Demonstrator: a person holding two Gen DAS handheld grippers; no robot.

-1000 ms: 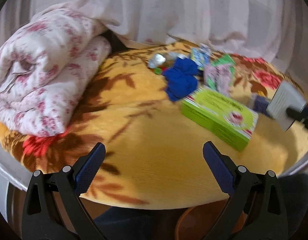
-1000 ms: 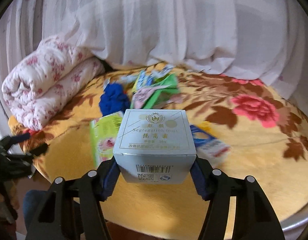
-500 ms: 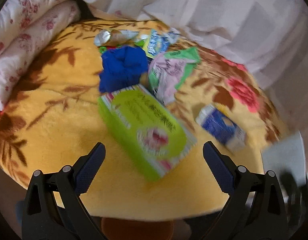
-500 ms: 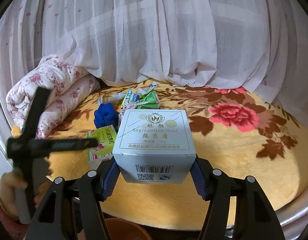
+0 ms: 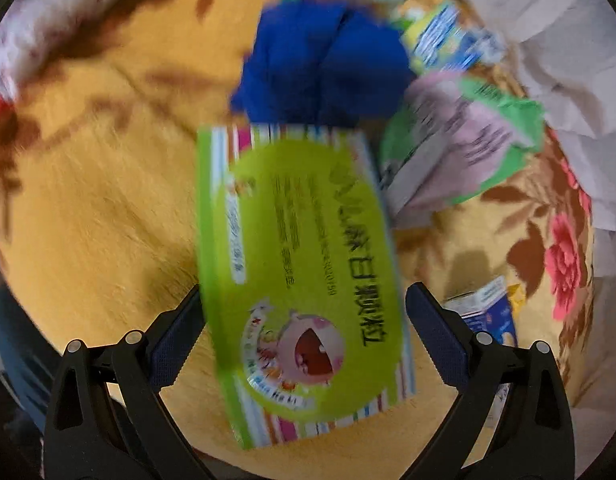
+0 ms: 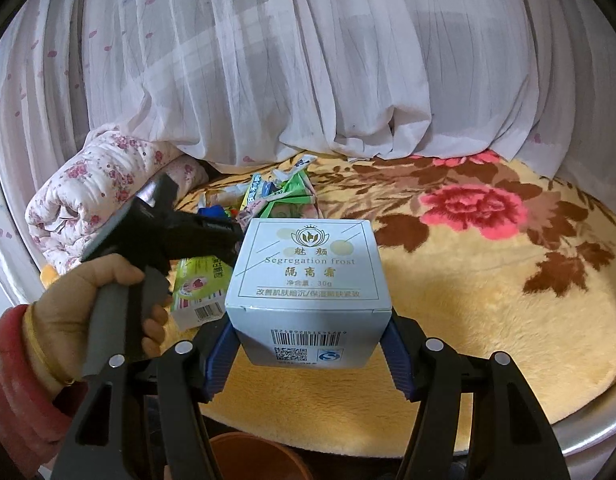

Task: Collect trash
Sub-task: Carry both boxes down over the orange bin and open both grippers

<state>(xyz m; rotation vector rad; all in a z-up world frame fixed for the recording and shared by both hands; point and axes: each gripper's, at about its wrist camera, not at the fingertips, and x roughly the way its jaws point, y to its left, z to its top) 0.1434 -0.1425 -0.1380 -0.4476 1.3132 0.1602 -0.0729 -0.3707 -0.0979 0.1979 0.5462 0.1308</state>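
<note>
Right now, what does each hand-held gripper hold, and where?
Right hand-held gripper: pale blue box, clamped by its lower sides. Left hand-held gripper: nothing, open around the green box.

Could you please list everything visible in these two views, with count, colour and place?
Green box: one, lime green, on the blanket between the left gripper's open fingers.
White box: one, pale grey-white, clamped in the right gripper.
Blue cloth: one, royal blue, behind the green box.
Wrappers: several, green, pink and blue, right of the cloth.
Small carton: one, blue and white, right of the green box.
Blanket: one, yellow with red flowers.
Quilt: one, white floral, rolled at left.
Curtain: white, behind.
Bucket: one, brown, below the edge.
Left gripper: black, blue pads.
Right gripper: black, blue pads.
Left hand: holding the left gripper's handle.
</note>
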